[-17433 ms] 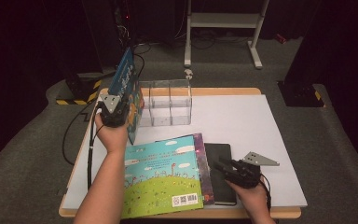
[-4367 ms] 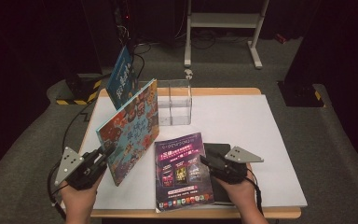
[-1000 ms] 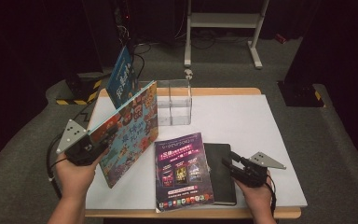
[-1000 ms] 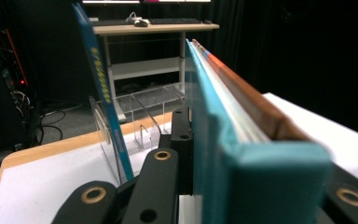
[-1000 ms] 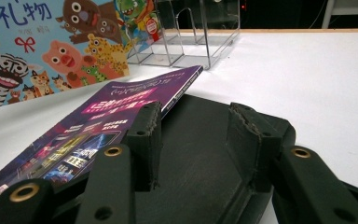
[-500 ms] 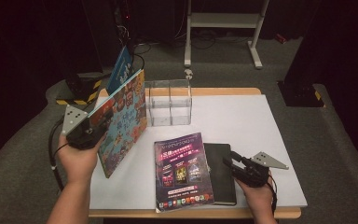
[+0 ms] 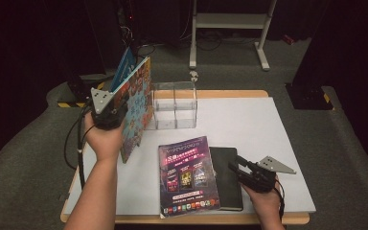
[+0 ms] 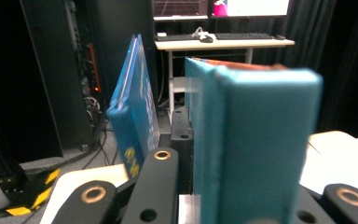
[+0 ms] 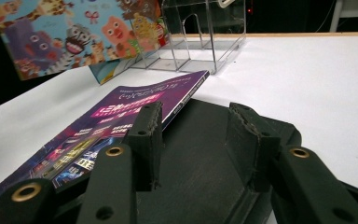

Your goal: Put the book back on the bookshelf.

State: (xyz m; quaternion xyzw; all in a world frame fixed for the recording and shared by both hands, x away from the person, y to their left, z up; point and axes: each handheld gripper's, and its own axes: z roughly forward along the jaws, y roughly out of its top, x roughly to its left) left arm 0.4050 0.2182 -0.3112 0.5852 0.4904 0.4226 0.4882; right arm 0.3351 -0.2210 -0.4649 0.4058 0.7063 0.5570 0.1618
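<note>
Your left claw (image 7: 120,112) clamps the upright colourful cartoon-cover picture book (image 7: 136,108) at the tabletop's far-left corner; it could knock the clear acrylic organiser (image 7: 175,105). Right claw (image 7: 242,168) hovers half-open, empty.

Black grippers (image 7: 109,115) bear grey three-cornered plates and trailing cables.

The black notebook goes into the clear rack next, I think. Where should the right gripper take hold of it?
Grip the black notebook at its bare right long edge, coming in low from the right: it lies flat, and the purple magazine overlaps its left edge.
</note>
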